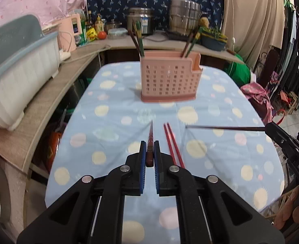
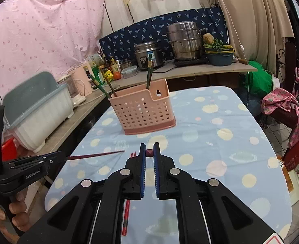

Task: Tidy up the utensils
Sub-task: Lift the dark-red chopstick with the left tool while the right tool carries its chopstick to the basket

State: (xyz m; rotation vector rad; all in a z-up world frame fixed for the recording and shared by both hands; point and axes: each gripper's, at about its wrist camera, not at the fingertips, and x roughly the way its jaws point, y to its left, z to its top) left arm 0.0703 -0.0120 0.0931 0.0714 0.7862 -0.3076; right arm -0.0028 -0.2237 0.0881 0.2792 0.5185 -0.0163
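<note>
The left gripper (image 1: 150, 143) is clamped on a dark red chopstick (image 1: 150, 137) that runs forward between its blue pads, tip pointing toward the pink utensil holder (image 1: 168, 79). In this left wrist view, a pair of red chopsticks (image 1: 172, 144) lies on the spotted blue tablecloth (image 1: 112, 122) just to the right of the held one, near the camera. Farther right, the right gripper (image 1: 268, 129) enters from the edge with a dark chopstick (image 1: 224, 128) sticking out leftward from it, held above the cloth. The holder stands upright at the far middle of the table, with several chopsticks (image 1: 138, 40) leaning out of its left and right ends.

In the right wrist view, the right gripper (image 2: 150, 151) has its fingers closed on a chopstick seen end-on as a small reddish butt (image 2: 150, 153) between the pads. The left gripper (image 2: 57, 157) reaches in from the left, its own chopstick (image 2: 94, 155) jutting rightward. The red pair (image 2: 127, 209) lies on the cloth near and partly under the right gripper. The pink holder (image 2: 143, 109) sits far and slightly left, chopsticks (image 2: 149, 74) standing in it.
</note>
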